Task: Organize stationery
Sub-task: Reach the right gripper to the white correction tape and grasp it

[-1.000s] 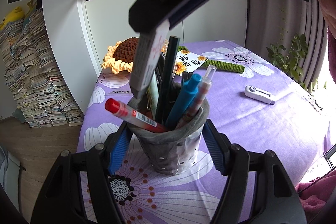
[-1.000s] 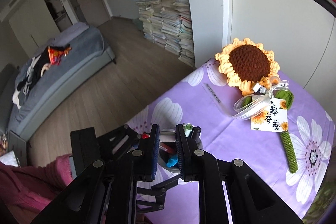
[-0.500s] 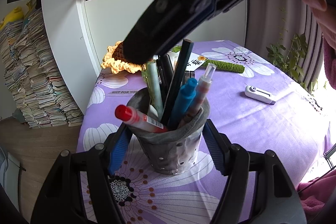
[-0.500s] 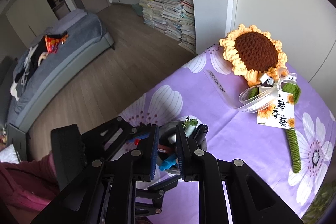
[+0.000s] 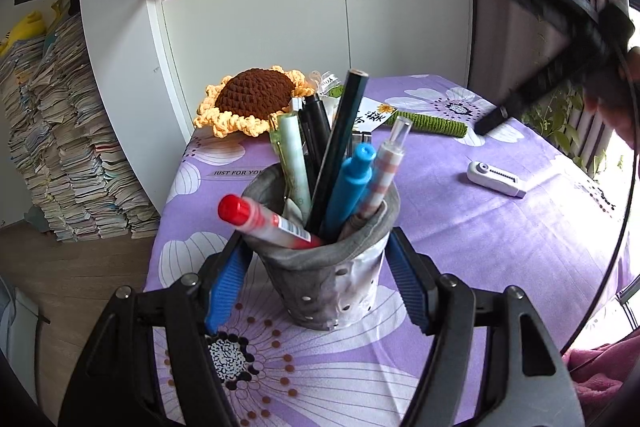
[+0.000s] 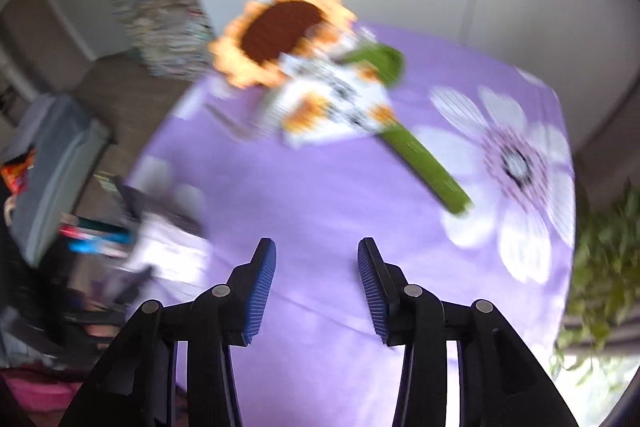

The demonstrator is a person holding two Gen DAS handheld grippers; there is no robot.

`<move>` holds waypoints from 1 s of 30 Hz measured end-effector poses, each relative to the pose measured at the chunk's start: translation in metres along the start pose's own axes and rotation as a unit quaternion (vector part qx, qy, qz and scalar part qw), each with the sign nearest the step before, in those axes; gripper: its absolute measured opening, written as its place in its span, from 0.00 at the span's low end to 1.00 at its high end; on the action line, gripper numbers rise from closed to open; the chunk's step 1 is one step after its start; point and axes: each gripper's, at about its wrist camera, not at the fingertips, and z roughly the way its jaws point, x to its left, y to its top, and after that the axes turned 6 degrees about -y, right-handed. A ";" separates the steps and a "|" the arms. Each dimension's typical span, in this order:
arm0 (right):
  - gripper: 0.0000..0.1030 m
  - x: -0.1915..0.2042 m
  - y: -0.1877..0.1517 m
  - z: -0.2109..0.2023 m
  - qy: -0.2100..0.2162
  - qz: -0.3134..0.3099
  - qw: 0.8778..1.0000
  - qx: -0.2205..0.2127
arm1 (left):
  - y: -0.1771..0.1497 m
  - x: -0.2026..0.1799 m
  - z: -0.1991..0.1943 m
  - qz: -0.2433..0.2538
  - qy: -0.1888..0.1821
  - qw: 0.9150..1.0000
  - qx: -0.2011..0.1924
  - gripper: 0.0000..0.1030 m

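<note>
A grey pen holder [image 5: 324,271] stands on the purple flowered tablecloth [image 5: 460,227], holding several pens: a red-capped one [image 5: 256,219], a pale green one [image 5: 294,151], a black pencil [image 5: 340,143], a blue one [image 5: 352,183] and a striped one [image 5: 380,171]. My left gripper [image 5: 316,279] is shut on the holder, a blue pad on each side. A white correction tape [image 5: 496,179] lies to the right. My right gripper [image 6: 316,279] is open and empty above the cloth; it also shows in the left wrist view [image 5: 552,39] at upper right. The holder appears blurred in the right wrist view [image 6: 160,243].
A crocheted sunflower [image 5: 252,99] with a green stem [image 5: 432,121] and a paper tag lies at the table's far side. White cabinets [image 5: 280,27] stand behind it. Stacks of books [image 5: 52,139] rise on the floor at left. A plant [image 6: 600,267] is at right.
My right gripper let go of the pale green pen into the holder, opened, and swung away up and to the right. The left gripper has kept its hold.
</note>
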 end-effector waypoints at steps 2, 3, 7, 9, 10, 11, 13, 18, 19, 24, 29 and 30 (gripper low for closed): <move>0.42 -0.014 -0.009 0.018 -0.021 0.004 0.999 0.029 | 0.001 -0.001 0.000 0.002 0.003 1.000 0.001 0.65; 0.42 -0.019 -0.014 0.027 -0.023 0.001 0.999 0.045 | 0.001 -0.001 0.000 0.003 0.005 1.000 0.002 0.65; 0.42 -0.015 -0.021 0.048 -0.030 -0.049 0.996 0.065 | 0.001 -0.003 -0.001 0.003 0.010 1.000 0.004 0.65; 0.42 -0.007 -0.021 0.054 -0.037 -0.080 0.994 0.068 | 0.001 -0.004 -0.001 0.003 0.013 1.000 0.006 0.65; 0.43 -0.005 -0.020 0.057 -0.036 -0.086 0.993 0.071 | 0.002 -0.004 -0.001 0.004 0.014 1.000 0.006 0.65; 0.43 -0.004 -0.017 0.060 -0.037 -0.088 0.993 0.075 | 0.002 -0.004 -0.002 0.004 0.015 1.000 0.007 0.65; 0.43 -0.004 -0.013 0.065 -0.041 -0.093 0.992 0.077 | 0.002 -0.005 -0.002 0.004 0.015 1.000 0.007 0.65; 0.43 -0.003 -0.006 0.074 -0.046 -0.100 0.991 0.082 | 0.002 -0.005 -0.003 0.005 0.016 1.000 0.007 0.65; 0.42 -0.002 -0.006 0.075 -0.047 -0.101 0.990 0.082 | 0.002 -0.005 -0.003 0.005 0.015 1.000 0.006 0.65; 0.26 -0.005 -0.005 0.068 -0.038 -0.078 0.994 0.064 | 0.002 -0.004 -0.004 0.006 0.014 1.000 0.005 0.65; 0.26 0.004 -0.004 0.012 0.019 -0.056 0.998 -0.015 | 0.003 -0.003 -0.003 0.006 0.014 1.000 0.004 0.65; 0.26 0.009 -0.004 -0.003 0.032 -0.059 0.997 -0.036 | 0.003 -0.003 -0.003 0.007 0.014 1.000 0.004 0.65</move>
